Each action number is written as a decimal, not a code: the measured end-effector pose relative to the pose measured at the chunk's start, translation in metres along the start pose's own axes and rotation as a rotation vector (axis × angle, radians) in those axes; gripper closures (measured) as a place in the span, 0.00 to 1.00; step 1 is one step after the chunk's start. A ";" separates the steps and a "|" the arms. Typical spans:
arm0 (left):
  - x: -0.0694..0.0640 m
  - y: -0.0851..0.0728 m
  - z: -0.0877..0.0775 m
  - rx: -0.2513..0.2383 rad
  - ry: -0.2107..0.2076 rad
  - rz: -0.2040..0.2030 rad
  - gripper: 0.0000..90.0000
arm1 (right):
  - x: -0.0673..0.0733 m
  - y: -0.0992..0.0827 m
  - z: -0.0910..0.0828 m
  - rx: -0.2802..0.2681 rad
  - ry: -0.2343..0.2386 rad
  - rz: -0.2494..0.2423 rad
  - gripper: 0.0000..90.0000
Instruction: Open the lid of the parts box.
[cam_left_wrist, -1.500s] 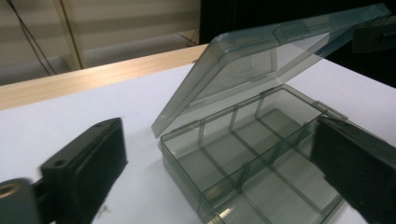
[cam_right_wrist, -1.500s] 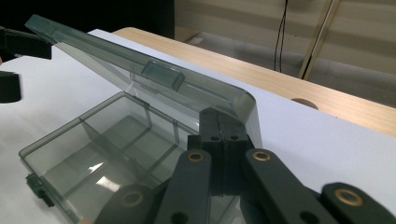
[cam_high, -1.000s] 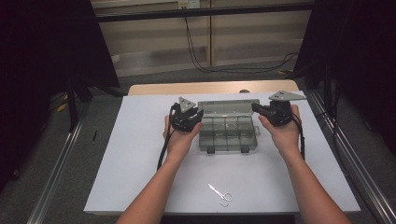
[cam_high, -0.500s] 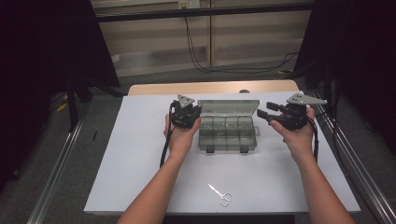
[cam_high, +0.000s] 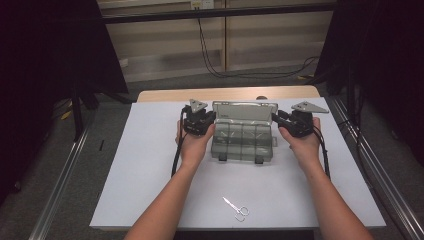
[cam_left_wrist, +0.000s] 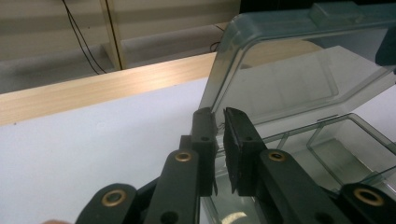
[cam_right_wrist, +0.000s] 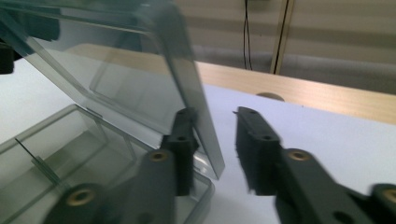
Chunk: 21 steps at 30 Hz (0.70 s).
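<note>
Left to right: the left gripper (cam_high: 207, 120) sits at the left end of a clear compartment box (cam_high: 243, 140) that stands on the white bench (cam_high: 145, 165), near its far middle; in the left gripper view its jaws are pressed nearly together on the left edge of the raised lid (cam_left_wrist: 299, 70), pinching it. The box is a shallow tray of smoky transparent plastic divided by thin walls into several compartments, all of which look empty, with two latches on its near wall; the lid stands tilted up from the far side. At the right end, the right gripper (cam_high: 280, 119) has one jaw inside the lid's right edge and the other outside it, a gap visible on the outer side; its jaws have just been closing, with the lid edge between them and not yet clamped. A small pair of scissors (cam_high: 236, 207) lies well apart near the front edge of the bench, clear of both forearms. A wooden strip (cam_high: 225, 94) borders the bench's far side.
</note>
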<state>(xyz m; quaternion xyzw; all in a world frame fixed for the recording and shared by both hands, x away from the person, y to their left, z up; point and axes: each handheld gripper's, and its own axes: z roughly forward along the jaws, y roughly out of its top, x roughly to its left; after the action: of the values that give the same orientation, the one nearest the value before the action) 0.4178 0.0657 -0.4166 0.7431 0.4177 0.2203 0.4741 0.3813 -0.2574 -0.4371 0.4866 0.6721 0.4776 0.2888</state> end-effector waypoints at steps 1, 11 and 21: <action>0.000 0.001 0.001 0.001 -0.002 -0.003 0.91 | 0.001 0.001 0.000 -0.004 0.002 -0.003 0.84; 0.013 0.003 0.020 0.021 -0.031 -0.031 0.88 | 0.005 0.006 0.010 0.004 -0.057 -0.015 0.95; 0.033 0.004 0.035 -0.004 -0.149 -0.048 0.84 | 0.000 0.007 0.012 0.004 -0.033 -0.020 0.95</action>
<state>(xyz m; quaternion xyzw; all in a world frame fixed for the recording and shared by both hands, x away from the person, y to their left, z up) 0.4630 0.0741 -0.4316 0.7464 0.3984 0.1539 0.5104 0.3943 -0.2524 -0.4350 0.4881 0.6732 0.4652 0.3036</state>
